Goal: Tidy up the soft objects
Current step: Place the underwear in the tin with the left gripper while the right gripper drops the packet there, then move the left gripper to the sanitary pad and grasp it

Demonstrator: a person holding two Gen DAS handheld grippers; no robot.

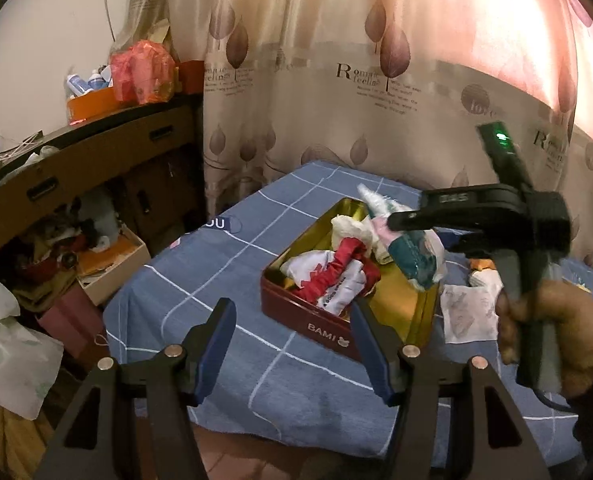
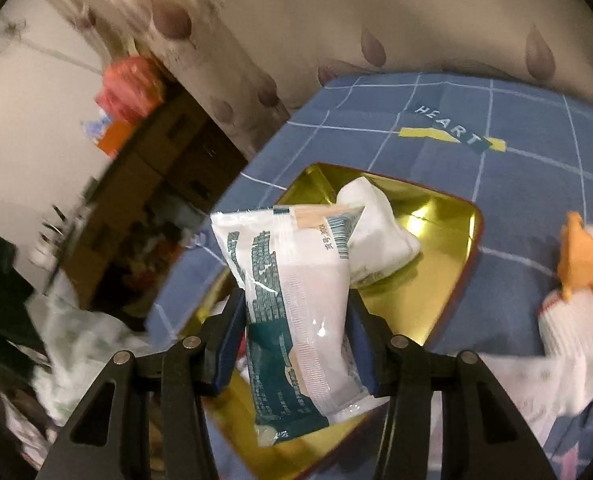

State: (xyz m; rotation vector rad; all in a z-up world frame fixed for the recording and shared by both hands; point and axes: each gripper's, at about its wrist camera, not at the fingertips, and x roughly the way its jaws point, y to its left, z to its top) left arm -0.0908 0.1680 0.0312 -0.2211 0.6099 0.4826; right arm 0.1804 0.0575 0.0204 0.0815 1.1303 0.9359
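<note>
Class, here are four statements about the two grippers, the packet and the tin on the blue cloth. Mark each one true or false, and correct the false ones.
1. The right gripper grips a white and teal packet. True.
2. The left gripper holds a red cloth. False: its jaws are open and hold nothing.
3. The tin is gold inside and already holds soft items. True.
4. The tin stands on a bare wooden floor. False: it rests on a blue checked cloth.

Glossy plastic packet [image 2: 296, 300], shiny gold-lined metal tin [image 2: 448, 240].
</note>
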